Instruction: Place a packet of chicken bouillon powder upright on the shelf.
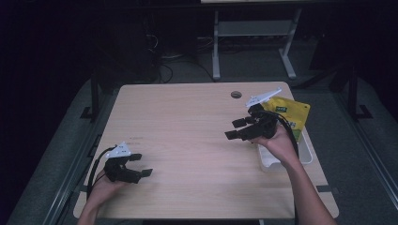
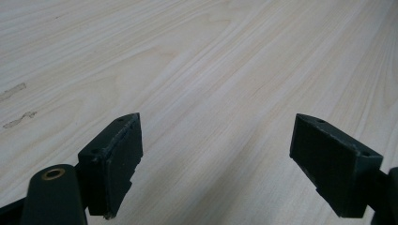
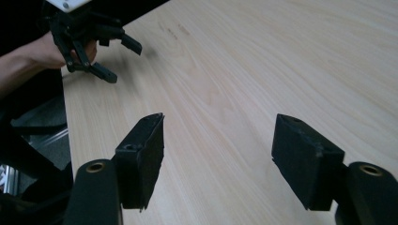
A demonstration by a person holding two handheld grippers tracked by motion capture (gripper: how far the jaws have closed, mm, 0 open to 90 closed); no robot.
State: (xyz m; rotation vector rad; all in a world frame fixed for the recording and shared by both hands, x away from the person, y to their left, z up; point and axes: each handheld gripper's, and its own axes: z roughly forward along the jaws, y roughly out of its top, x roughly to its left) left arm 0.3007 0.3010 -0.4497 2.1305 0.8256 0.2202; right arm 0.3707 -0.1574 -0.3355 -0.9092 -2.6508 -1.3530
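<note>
We hold the right claw [image 1: 237, 130] open and empty beside the clear tray [image 1: 306, 157] with its yellow packet [image 1: 292, 112], probably for an easy reach. Our left claw [image 1: 140, 165], also open and empty, waits low over the bare surface [image 1: 187, 122], out of the way.

Lab or office workroom, light wooden desk [image 1: 187, 140], metal desk frame [image 1: 253, 33], cables on grey floor [image 1: 178, 65]

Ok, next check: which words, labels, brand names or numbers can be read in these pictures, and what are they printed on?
None can be read.
Yellow packet at the table's right edge, behind the right gripper: dark and green printed patches, too small and blurred to read.
Clear tray under it: no print visible.
Left gripper: no lettering visible.
</note>
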